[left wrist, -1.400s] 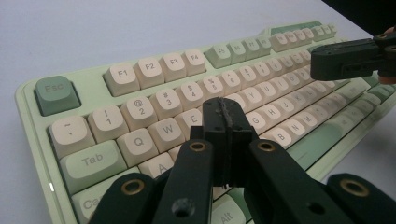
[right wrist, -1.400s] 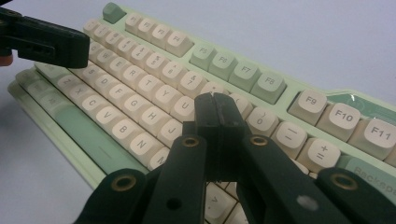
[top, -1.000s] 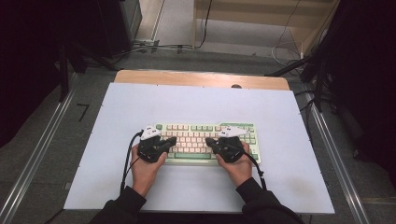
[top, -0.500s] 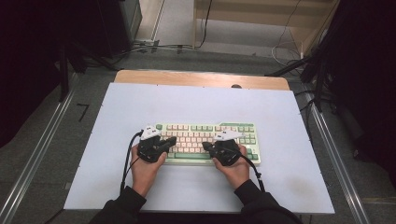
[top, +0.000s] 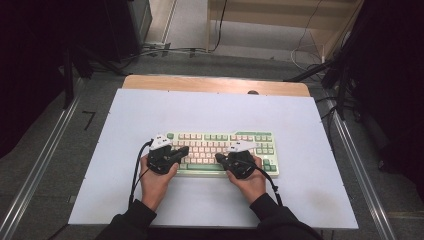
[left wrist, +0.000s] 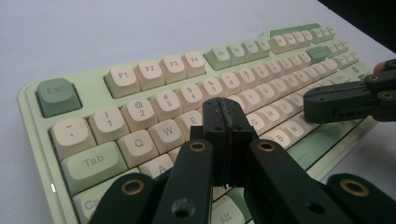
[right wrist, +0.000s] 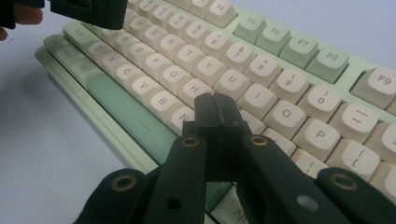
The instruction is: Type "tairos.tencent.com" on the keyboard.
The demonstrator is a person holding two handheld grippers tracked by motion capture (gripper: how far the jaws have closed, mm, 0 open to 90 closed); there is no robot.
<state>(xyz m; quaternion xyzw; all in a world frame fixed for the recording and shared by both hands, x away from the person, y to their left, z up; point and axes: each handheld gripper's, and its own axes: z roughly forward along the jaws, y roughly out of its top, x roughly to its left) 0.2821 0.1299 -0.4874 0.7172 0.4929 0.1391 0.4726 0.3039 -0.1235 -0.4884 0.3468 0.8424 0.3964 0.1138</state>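
Keyboard [top: 222,152], mint and cream: flat on white counter [top: 300,120], long axis crosswise, directly beneath both tips. Left gripper [left wrist: 223,116]: pressed together, empty, poised over letter rows' left half. Right gripper [right wrist: 217,114]: pressed together, empty, over right half, near spacebar [right wrist: 135,119].

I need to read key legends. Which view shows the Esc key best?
The left gripper view: the Esc key sits large and unblocked at the keyboard's corner, legend readable. In the high view it is a tiny green square. The right gripper view looks at other keys.
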